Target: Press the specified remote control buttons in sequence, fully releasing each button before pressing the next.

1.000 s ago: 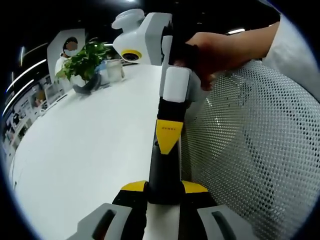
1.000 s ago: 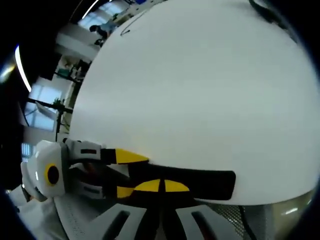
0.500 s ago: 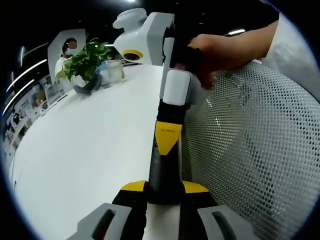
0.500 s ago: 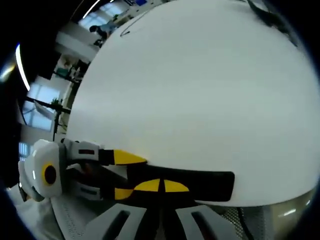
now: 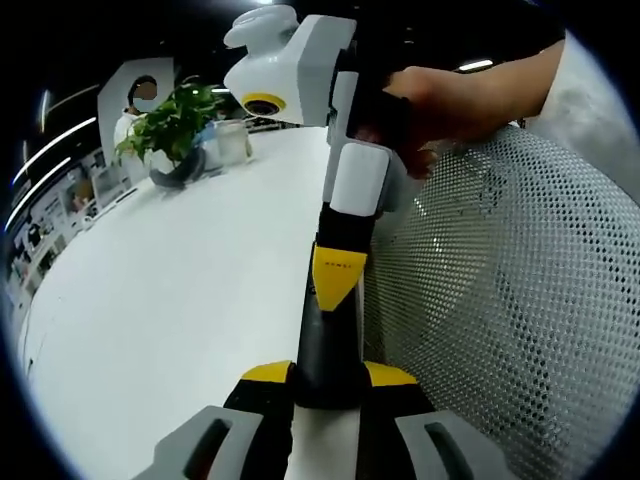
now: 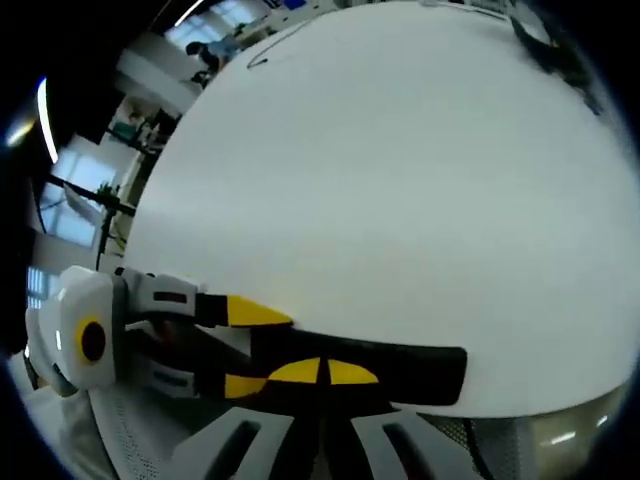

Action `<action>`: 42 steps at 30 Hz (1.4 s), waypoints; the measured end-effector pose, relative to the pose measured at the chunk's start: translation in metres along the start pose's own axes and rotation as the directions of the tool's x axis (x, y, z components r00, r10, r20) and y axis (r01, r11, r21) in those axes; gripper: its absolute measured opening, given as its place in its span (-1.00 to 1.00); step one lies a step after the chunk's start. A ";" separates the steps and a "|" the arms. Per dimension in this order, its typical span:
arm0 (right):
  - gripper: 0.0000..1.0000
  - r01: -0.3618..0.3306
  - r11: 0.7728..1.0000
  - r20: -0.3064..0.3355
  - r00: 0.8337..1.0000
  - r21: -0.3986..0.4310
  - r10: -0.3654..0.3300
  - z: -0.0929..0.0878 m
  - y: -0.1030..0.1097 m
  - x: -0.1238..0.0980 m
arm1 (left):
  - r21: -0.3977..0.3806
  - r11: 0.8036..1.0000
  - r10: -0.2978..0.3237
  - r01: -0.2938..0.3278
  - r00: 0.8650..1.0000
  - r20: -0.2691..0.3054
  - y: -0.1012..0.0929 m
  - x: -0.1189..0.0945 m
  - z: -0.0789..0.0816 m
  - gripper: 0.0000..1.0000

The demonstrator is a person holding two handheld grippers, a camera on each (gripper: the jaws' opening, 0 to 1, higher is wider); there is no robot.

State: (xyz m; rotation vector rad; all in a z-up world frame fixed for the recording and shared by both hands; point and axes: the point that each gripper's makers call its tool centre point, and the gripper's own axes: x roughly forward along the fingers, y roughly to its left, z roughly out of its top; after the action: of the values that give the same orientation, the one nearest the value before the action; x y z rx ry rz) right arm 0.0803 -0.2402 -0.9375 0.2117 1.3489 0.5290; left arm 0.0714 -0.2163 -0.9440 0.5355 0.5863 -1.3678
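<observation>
A long black remote (image 5: 328,340) sticks out from between my left gripper's (image 5: 330,376) yellow-tipped jaws, which are shut on its near end. In the right gripper view the remote (image 6: 420,365) lies across the bottom. There the left gripper (image 6: 245,348) clamps its left end from the side. My right gripper (image 6: 323,372) has its jaws shut together, with the tips resting against the remote's middle. In the left gripper view the right gripper (image 5: 335,290) comes down from above and its yellow tip touches the remote's top face. Buttons cannot be made out.
A wide white table (image 5: 170,290) spreads out behind the remote. At its far end stand a potted plant (image 5: 172,125) and a glass jar (image 5: 230,140). A white mesh chair back (image 5: 520,300) is close on the right. A person's hand (image 5: 450,95) holds the right gripper.
The right gripper's body has tilted and risen slightly in the left gripper view. Its tip stays on the remote, and the left gripper's hold is unchanged.
</observation>
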 end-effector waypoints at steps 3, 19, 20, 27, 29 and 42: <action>-1.00 0.004 1.000 0.002 1.000 -0.005 -0.004 0.000 0.002 -0.001 | 0.001 1.000 0.002 -0.002 1.000 0.001 0.000 0.000 0.000 -0.50; -1.00 -0.041 0.999 -0.058 0.998 -0.029 0.039 -0.007 0.011 0.007 | 0.011 1.000 -0.005 0.005 1.000 -0.009 0.000 -0.001 -0.001 -0.50; -1.00 -0.052 0.998 -0.058 0.997 -0.043 0.049 -0.006 0.015 0.006 | 0.012 1.000 -0.006 0.006 1.000 -0.008 0.000 0.000 -0.001 -0.50; -1.00 -0.040 0.999 -0.039 0.998 0.001 0.040 -0.003 0.008 0.003 | 0.013 1.000 -0.009 0.010 1.000 -0.013 0.000 0.000 -0.001 -0.51; -1.00 -0.036 0.999 -0.029 0.999 0.014 0.036 -0.002 0.006 0.002 | 0.013 1.000 -0.011 0.011 1.000 -0.013 0.000 0.000 -0.001 -0.51; -1.00 0.040 0.995 -0.007 0.999 -0.090 -0.041 0.005 0.004 0.005 | 0.005 1.000 -0.013 0.013 1.000 -0.013 0.002 0.000 0.000 -0.50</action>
State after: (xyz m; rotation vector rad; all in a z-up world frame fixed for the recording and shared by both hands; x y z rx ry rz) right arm 0.0852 -0.2339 -0.9389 0.1082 1.3324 0.5562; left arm 0.0729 -0.2164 -0.9444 0.5463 0.5978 -1.3791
